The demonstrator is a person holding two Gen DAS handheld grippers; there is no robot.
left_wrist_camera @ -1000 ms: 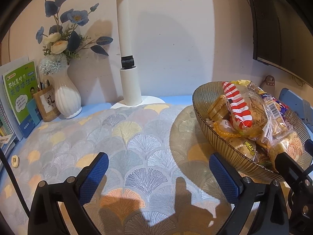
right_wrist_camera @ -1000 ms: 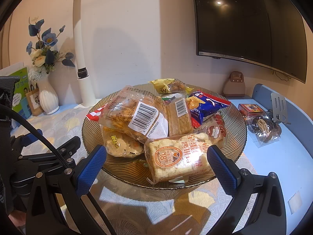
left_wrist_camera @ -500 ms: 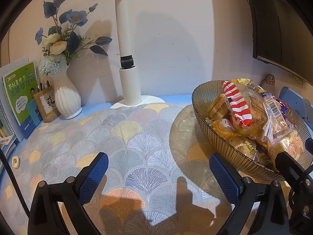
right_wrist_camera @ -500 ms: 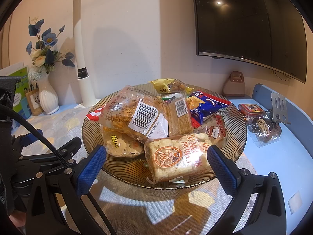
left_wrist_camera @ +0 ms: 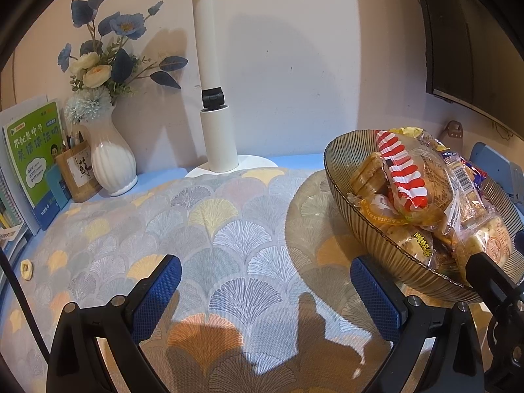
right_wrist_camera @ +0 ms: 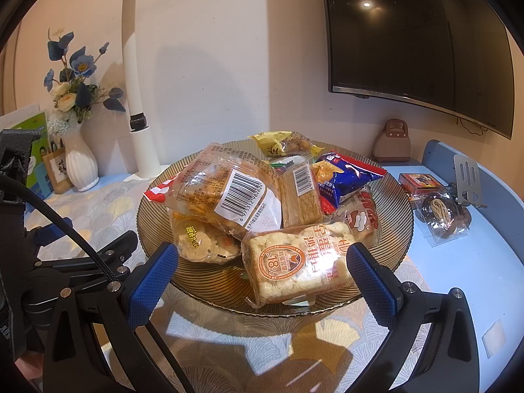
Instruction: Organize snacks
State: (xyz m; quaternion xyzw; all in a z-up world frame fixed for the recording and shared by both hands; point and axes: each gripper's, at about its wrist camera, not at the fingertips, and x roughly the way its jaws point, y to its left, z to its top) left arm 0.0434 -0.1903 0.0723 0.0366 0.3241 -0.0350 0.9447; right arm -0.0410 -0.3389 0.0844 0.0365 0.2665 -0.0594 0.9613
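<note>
Now both claws gape empty: the right claw [right_wrist_camera: 262,270] faces the ribbed bowl [right_wrist_camera: 398,216] (heaped with snack packets), the left claw [left_wrist_camera: 265,291] over the patterned desk [left_wrist_camera: 229,229] beside it.

A: What's sitting along the far wall?
B: A white vase [left_wrist_camera: 113,163] of blue flowers [left_wrist_camera: 108,55] is standing far left, with the lamp post [left_wrist_camera: 214,98] rising just right of it.
A: And far right?
B: A dark screen [right_wrist_camera: 416,32] is hanging (its lower edge curving).
</note>
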